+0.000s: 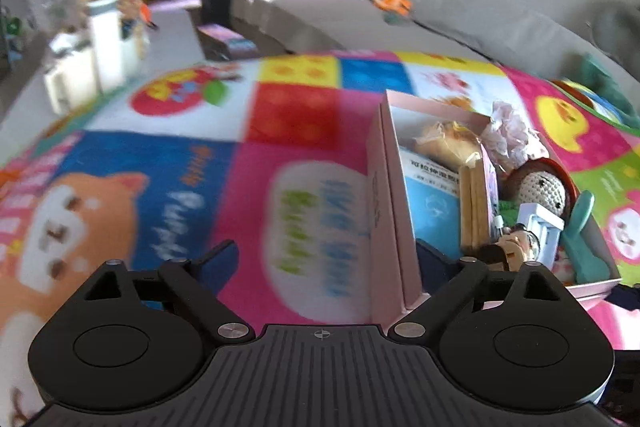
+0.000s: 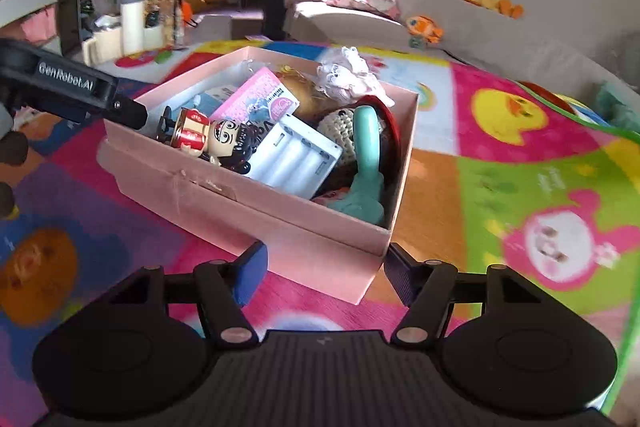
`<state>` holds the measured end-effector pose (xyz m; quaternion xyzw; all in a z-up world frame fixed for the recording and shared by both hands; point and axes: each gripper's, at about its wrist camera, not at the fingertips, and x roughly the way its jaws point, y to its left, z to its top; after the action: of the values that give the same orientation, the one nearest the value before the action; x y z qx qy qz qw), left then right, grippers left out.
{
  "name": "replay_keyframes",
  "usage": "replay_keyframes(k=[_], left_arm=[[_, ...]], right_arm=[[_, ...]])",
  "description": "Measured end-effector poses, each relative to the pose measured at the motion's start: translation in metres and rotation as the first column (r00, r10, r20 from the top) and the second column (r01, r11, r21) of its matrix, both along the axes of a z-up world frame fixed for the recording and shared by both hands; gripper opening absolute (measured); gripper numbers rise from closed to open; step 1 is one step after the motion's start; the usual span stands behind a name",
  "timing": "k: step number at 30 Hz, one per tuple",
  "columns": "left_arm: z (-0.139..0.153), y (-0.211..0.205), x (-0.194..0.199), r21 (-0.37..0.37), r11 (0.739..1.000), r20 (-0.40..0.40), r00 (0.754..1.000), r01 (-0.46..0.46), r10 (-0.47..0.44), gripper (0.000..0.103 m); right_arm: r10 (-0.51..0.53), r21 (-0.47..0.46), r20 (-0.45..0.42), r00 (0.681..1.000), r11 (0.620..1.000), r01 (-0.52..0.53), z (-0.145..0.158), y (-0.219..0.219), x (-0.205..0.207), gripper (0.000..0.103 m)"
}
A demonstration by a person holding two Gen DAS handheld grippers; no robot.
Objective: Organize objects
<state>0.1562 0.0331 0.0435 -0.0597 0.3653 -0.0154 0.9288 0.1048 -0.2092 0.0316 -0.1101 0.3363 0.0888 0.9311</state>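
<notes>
One pink box (image 2: 256, 211) sat on the bright play mat (image 2: 500, 187), its near corner aimed at your right gripper (image 2: 324, 275) and its long side running off toward the upper left of that view. It was crammed: a white battery charger (image 2: 298, 159) tilted near the middle, a small figurine (image 2: 204, 135) lying on its side beside it, a pink packet (image 2: 256, 99) behind, a crocheted doll (image 2: 340, 127), a teal plastic piece (image 2: 366, 163) standing along the right wall, and a frilly pink-white cloth (image 2: 348, 71) spilling over the far rim.

Your right gripper pointed down at the box corner, fingers part-spread to either side of it, gripping nothing. Your left gripper (image 1: 328, 263) also angled down, spread wide and empty, with the box's left wall (image 1: 380, 211) between its fingers and untouched by either pad. From the right wrist, its black finger (image 2: 100, 99) reached over the box's left edge.
</notes>
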Motion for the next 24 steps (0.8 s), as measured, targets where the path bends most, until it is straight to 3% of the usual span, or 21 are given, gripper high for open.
replay_keyframes(k=[6,13,15,18,21,24], left_arm=[[-0.003,0.040,0.007,-0.035,0.999,0.040,0.999,-0.024,0.026,0.101],[-0.004,0.044,-0.001,-0.062,0.998,0.092,0.996,-0.016,0.022,0.100],[0.002,0.046,-0.016,-0.056,0.998,0.142,0.990,-0.016,0.024,0.100],[0.015,0.049,-0.054,-0.064,0.998,0.205,0.979,-0.001,0.014,0.100],[0.012,0.042,-0.097,-0.057,0.995,0.175,0.982,0.081,-0.070,0.100],[-0.006,0.027,-0.136,-0.007,0.988,0.108,0.982,0.157,-0.155,0.100]], right_arm=[[0.019,-0.004,0.000,1.000,1.000,-0.019,0.000,0.038,0.022,0.065],[-0.018,-0.047,0.004,1.000,0.999,0.018,-0.004,0.052,0.019,0.068],[-0.037,-0.051,0.011,0.999,0.998,0.038,-0.003,0.054,0.012,0.081],[-0.051,-0.019,0.037,0.998,0.998,0.052,0.000,0.051,-0.020,0.093],[-0.056,0.027,0.018,0.998,0.998,0.056,0.001,0.050,-0.052,0.103],[-0.083,0.065,-0.046,0.995,0.994,0.086,-0.003,0.052,-0.080,0.103]])
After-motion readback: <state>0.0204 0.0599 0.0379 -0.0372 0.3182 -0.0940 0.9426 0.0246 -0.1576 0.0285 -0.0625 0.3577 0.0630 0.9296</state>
